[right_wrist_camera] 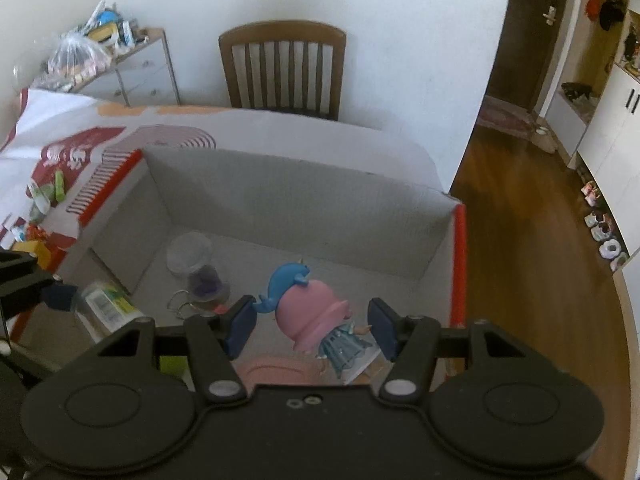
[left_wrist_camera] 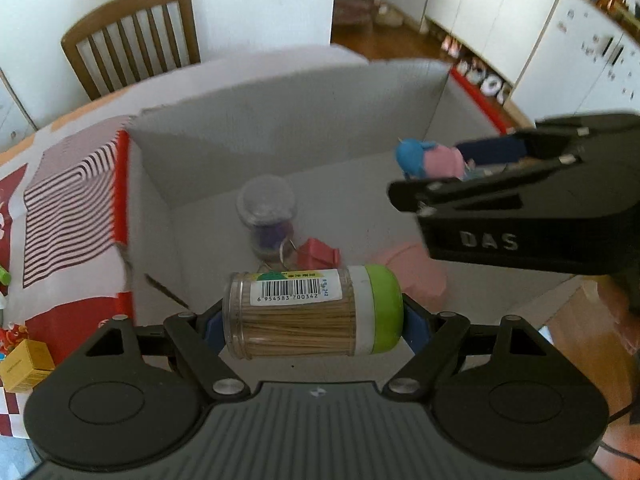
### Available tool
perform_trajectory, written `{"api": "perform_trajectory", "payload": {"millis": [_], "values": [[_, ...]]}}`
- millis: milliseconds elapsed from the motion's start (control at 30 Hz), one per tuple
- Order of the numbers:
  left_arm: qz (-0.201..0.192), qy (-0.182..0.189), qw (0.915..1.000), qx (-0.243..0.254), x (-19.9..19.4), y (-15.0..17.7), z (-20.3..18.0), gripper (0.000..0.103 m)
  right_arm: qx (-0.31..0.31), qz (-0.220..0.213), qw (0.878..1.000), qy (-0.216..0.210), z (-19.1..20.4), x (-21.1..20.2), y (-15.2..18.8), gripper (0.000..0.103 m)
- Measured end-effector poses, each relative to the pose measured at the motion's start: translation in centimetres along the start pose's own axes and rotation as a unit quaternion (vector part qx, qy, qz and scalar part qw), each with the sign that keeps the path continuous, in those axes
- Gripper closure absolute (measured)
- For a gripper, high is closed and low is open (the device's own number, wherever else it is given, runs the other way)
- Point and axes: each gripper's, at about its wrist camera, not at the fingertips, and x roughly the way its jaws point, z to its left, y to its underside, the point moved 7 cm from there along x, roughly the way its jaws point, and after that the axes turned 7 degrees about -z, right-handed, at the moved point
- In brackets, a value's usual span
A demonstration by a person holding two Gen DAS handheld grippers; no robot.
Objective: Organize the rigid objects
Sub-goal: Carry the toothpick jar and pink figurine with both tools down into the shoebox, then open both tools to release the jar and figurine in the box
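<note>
My left gripper (left_wrist_camera: 312, 322) is shut on a clear toothpick jar (left_wrist_camera: 312, 312) with a green lid, held sideways over the open cardboard box (left_wrist_camera: 280, 120). My right gripper (right_wrist_camera: 312, 328) holds a pink-haired doll figurine (right_wrist_camera: 316, 316) with a blue hat and teal dress above the box's right side; its pads (right_wrist_camera: 240, 326) stand wide, touching at the hat tip and the skirt. That gripper and doll also show in the left wrist view (left_wrist_camera: 432, 160). In the box lie a clear jar with purple contents (left_wrist_camera: 266, 216), a red keyring piece (left_wrist_camera: 318, 254) and a pink object (left_wrist_camera: 412, 268).
The box sits on a table with a red-and-white cloth (left_wrist_camera: 68, 200). Small items, including a yellow box (left_wrist_camera: 26, 364), lie on the cloth left of the box. A wooden chair (right_wrist_camera: 284, 68) stands behind the table. Wooden floor (right_wrist_camera: 520, 220) lies to the right.
</note>
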Motion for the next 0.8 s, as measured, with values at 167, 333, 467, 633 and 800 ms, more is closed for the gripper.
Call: {"api": "perform_trajectory", "payload": {"millis": [167,333,467,633,800], "values": [[0.039,-0.014,0.9991,-0.007,1.8,0.3,0.0,0.020,-0.001,0.048,0.999,-0.006,0.0,2.4,0.5,0.042],[0.077,-0.020,0.9966,-0.021,3.0,1.0,0.4,0.020,-0.015,0.087,0.996,-0.002,0.3,3.9,1.5,0.042],[0.090,-0.019,0.9954,-0.027,4.0,0.1,0.3,0.020,-0.014,0.103,0.995,-0.002,0.3,4.6,1.9,0.042],[0.126,-0.019,0.9913,-0.031,5.3,0.3,0.1,0.020,-0.013,0.120,0.993,-0.004,0.3,4.9,2.4,0.042],[0.133,-0.018,0.9901,-0.039,5.9,0.6,0.4,0.020,-0.006,0.127,0.992,-0.011,0.3,5.2,2.3,0.042]]}}
